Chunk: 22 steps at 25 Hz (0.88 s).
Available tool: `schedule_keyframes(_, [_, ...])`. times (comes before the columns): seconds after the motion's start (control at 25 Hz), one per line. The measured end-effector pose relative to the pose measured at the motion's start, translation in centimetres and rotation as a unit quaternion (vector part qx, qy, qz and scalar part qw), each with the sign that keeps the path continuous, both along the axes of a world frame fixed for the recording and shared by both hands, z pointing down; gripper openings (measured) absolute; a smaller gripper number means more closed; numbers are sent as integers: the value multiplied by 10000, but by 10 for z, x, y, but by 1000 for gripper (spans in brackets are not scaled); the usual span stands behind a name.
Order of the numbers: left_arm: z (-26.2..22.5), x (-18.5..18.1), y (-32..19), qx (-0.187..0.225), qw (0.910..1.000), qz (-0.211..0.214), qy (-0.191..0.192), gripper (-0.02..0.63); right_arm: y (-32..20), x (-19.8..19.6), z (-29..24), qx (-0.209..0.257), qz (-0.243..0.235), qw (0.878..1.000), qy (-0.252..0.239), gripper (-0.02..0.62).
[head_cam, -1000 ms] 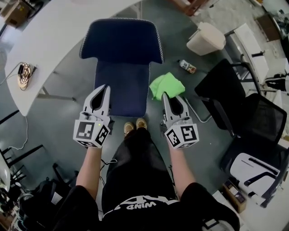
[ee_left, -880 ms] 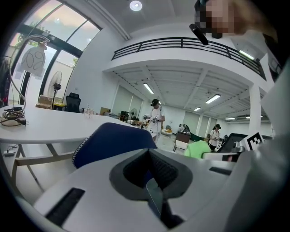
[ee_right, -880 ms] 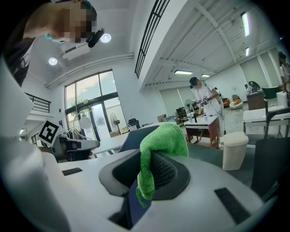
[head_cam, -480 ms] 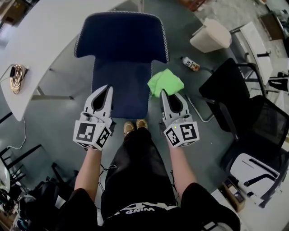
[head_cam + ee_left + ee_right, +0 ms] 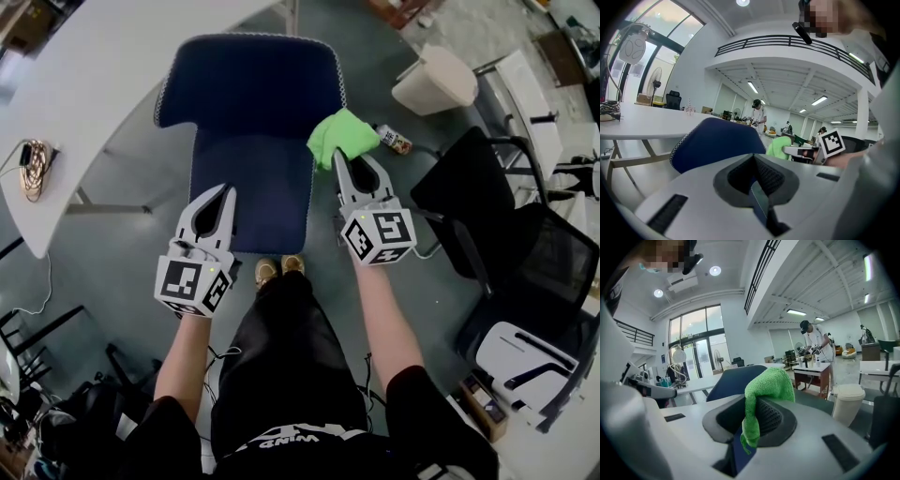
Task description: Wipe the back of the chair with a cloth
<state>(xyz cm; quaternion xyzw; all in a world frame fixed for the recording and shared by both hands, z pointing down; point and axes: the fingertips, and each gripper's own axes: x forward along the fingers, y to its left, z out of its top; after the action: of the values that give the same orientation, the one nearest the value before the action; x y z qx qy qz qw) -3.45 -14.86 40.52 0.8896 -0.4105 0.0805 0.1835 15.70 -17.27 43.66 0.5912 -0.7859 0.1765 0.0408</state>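
Observation:
A dark blue chair [image 5: 251,89] with white-stitched edges stands in front of me; its narrower blue panel [image 5: 251,192] reaches toward my feet. My right gripper [image 5: 349,156] is shut on a bright green cloth [image 5: 342,134], which rests against the chair's right edge where the wide part meets the narrow one. In the right gripper view the cloth [image 5: 767,383] drapes over the jaws, with the chair [image 5: 731,377] behind it. My left gripper [image 5: 221,191] is shut on nothing, over the panel's left edge. The left gripper view shows the chair [image 5: 712,145] and the cloth [image 5: 777,146] beyond it.
A white curved table [image 5: 94,84] lies left and beyond the chair, a coil of cable [image 5: 33,155] on it. On the right floor are a beige bin [image 5: 429,80] and a small bottle [image 5: 394,141]. A black mesh chair [image 5: 487,216] stands close on the right.
My right gripper has carried the green cloth forward, from beside the narrow panel up to the chair's right edge. The left gripper has stayed about where it was.

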Motion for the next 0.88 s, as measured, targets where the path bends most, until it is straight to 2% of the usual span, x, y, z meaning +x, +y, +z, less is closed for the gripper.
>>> schedule_keyframes(0.48, [15,-10,2,-200,9998,-28,5,-2,-93,8,15,-82,4,9987,506,54])
schedule_keyframes(0.88, [23,-24,3,-294,9995,-108,31,-2,-131,-18,25,-53,-301,9983,502,54])
